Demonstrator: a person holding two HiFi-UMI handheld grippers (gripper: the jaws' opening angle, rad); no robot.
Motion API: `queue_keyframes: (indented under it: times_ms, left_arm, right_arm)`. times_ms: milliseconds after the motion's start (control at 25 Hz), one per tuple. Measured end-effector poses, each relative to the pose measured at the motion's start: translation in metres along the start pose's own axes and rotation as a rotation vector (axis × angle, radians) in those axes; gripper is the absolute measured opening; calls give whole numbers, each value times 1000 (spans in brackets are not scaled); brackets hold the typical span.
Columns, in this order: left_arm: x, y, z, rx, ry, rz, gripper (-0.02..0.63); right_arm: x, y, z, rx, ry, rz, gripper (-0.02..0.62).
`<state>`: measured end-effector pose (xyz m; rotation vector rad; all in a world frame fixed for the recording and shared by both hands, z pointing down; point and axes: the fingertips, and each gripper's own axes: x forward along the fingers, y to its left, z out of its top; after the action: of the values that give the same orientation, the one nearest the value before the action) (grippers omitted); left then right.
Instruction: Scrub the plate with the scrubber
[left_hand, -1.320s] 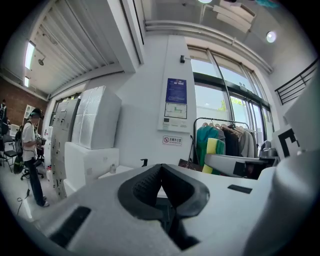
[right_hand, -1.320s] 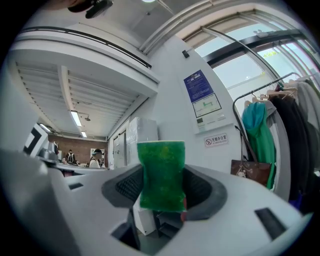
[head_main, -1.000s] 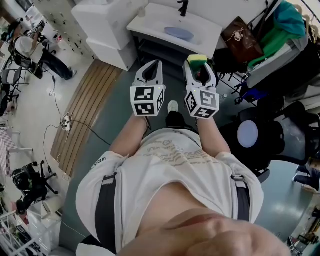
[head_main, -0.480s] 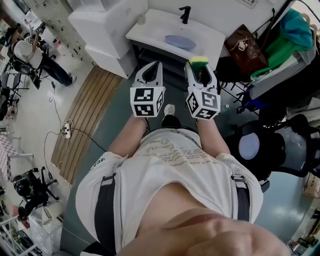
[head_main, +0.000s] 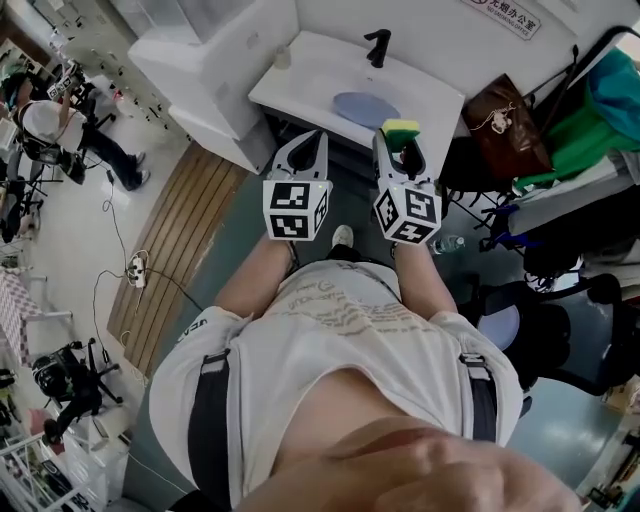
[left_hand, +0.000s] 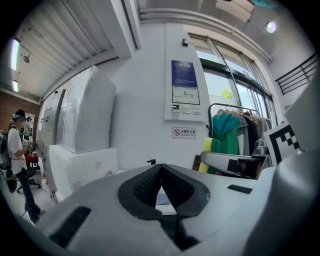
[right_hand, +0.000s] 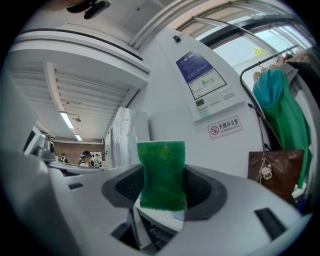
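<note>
While the fingers of the right gripper (right_hand: 161, 196) clamp the green-and-yellow scrubber (right_hand: 161, 167), upright between them, the left gripper (left_hand: 160, 169) has its fingers shut on nothing. Blue plate (head_main: 365, 108) lies flat on the white table (head_main: 300, 75), ahead of both sets of fingers, apart, untouched. Step, by my reading: approach; scrubbing not begun. Next: lower scrubber onto plate, left possibly steadying.

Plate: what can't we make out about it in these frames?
- Head view: plate too small to show dirt or water.
- Left gripper view: left gripper, jaws shut, hides nearly all of it.
- Right gripper view: scrubber blocks the middle; plate barely shows, if at all.
</note>
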<state>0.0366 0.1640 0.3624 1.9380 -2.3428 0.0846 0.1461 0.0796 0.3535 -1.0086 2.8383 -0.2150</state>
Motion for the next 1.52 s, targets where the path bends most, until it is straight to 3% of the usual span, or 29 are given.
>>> queue_keyframes:
  times_ms: [880, 1240, 1520]
  left_arm:
    - [204, 69, 20, -2, 51, 2, 21]
    - [235, 95, 5, -60, 95, 8, 21]
    - [266, 106, -15, -64, 153, -68, 21]
  right_arm:
    - [205, -77, -10, -9, 58, 13, 233]
    - [233, -84, -25, -27, 124, -2, 233]
    - [245, -95, -47, -30, 172, -75, 233]
